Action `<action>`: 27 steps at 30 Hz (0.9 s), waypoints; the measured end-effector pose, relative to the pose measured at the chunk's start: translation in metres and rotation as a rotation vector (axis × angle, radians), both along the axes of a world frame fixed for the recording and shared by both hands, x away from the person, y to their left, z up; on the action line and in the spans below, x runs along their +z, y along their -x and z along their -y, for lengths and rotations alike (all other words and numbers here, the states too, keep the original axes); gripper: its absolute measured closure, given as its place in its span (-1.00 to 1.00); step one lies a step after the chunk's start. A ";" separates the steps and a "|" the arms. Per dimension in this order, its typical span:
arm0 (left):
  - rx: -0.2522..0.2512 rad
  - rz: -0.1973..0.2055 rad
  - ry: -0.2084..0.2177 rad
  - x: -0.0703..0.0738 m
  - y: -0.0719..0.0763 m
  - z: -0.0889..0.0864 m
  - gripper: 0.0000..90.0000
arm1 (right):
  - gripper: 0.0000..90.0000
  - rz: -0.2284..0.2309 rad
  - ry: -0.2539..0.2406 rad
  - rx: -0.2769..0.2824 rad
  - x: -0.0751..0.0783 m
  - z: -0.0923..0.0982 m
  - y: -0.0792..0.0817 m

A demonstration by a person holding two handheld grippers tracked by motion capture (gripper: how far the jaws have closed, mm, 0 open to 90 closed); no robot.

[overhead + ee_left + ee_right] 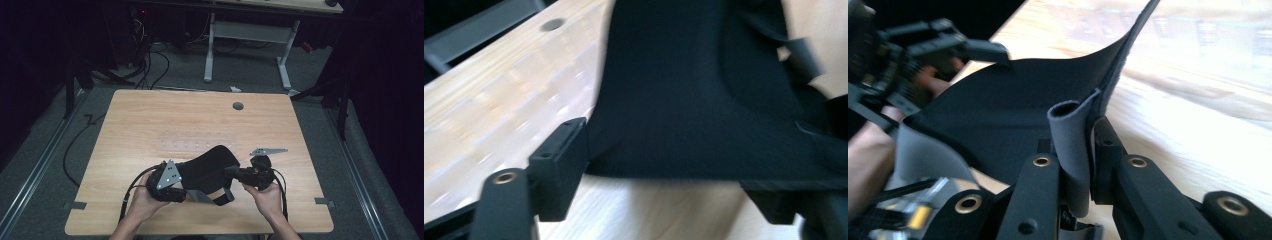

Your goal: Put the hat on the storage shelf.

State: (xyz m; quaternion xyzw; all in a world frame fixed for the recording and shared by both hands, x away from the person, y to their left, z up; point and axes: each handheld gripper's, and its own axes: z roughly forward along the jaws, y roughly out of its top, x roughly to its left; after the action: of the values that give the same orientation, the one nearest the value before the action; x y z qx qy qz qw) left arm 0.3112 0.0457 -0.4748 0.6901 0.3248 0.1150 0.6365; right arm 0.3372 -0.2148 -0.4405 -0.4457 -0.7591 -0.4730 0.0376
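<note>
A black fabric piece [210, 167] with a grey underside and straps hangs above the front of the wooden table [150, 115], held between the two hand-held grippers. My right gripper [239, 174] is shut on a curled grey-lined edge of the fabric [1070, 145], with the jaws pinching it from both sides. My left gripper [172, 184] stands open with its jaws wide apart. The fabric [694, 85] spans the gap between its fingers [559, 170]. In the right gripper view the left gripper [943, 80] shows at the far corner of the fabric [998, 110].
A grey round cable hole [238, 106] sits near the table's far edge. A faint clear patch [192, 142] marks the table's middle. Beyond the table stand a white desk frame [245, 30] and floor cables [150, 65]. Dark curtains flank both sides.
</note>
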 end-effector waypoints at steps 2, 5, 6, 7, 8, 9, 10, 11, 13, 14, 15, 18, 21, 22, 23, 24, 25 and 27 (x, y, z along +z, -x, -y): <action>0.002 0.011 -0.012 -0.002 0.001 0.004 -0.37 | 0.87 0.010 0.002 0.000 0.001 -0.004 0.000; 0.001 0.017 -0.013 -0.002 0.001 0.004 -0.30 | 0.86 0.015 -0.003 -0.009 0.001 -0.006 -0.001; 0.001 0.018 -0.008 -0.002 0.002 0.004 -0.26 | 0.86 0.012 -0.007 -0.012 0.000 -0.005 -0.002; -0.002 0.020 -0.007 -0.001 0.002 0.003 -0.22 | 0.86 0.007 -0.011 -0.015 -0.001 -0.005 -0.003; -0.004 0.016 -0.004 -0.001 0.002 0.002 -0.18 | 0.86 0.005 -0.011 -0.021 -0.001 -0.004 -0.003; -0.007 0.012 -0.002 0.000 0.002 0.001 -0.13 | 0.86 0.006 -0.011 -0.023 -0.001 -0.004 -0.002; -0.008 0.007 0.004 0.000 0.002 0.000 -0.07 | 0.86 0.012 -0.010 -0.024 -0.001 -0.004 -0.002; -0.010 0.007 0.004 0.001 0.002 0.000 -0.03 | 0.86 0.010 -0.010 -0.027 -0.001 -0.003 -0.002; -0.016 0.005 0.005 0.002 0.003 0.000 0.04 | 0.85 0.010 -0.014 -0.029 -0.001 -0.003 -0.002; -0.020 0.009 0.000 0.002 0.003 0.000 0.08 | 0.85 0.011 -0.016 -0.030 -0.001 -0.003 -0.002; -0.024 0.011 -0.002 0.002 0.003 0.000 0.11 | 0.85 0.011 -0.017 -0.030 -0.001 -0.003 -0.002; -0.034 0.007 -0.002 0.003 0.005 0.000 0.20 | 0.84 0.014 -0.023 -0.027 -0.002 -0.003 -0.003; -0.048 -0.017 -0.004 0.005 0.003 -0.003 0.28 | 0.83 0.015 -0.023 -0.018 -0.002 -0.003 -0.003; -0.053 -0.025 0.001 0.006 0.002 -0.004 0.32 | 0.83 0.017 -0.025 -0.014 -0.002 -0.003 -0.003; -0.056 -0.033 0.009 0.007 0.002 -0.005 0.34 | 0.82 0.014 -0.027 -0.014 -0.002 -0.004 -0.003; -0.058 -0.033 0.012 0.007 0.002 -0.005 0.37 | 0.81 0.012 -0.032 -0.014 -0.002 -0.004 -0.003; -0.067 -0.033 0.009 0.008 0.002 -0.006 0.41 | 0.80 0.014 -0.034 -0.012 -0.003 -0.004 -0.003; -0.084 -0.032 -0.004 0.008 0.003 -0.007 0.49 | 0.79 0.008 -0.039 -0.015 -0.004 -0.004 -0.005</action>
State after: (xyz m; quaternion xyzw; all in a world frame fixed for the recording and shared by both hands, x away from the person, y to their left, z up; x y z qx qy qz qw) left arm 0.3085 0.0522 -0.4664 0.7061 0.3057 0.0777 0.6340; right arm 0.3419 -0.2104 -0.4441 -0.4487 -0.7465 -0.4898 0.0395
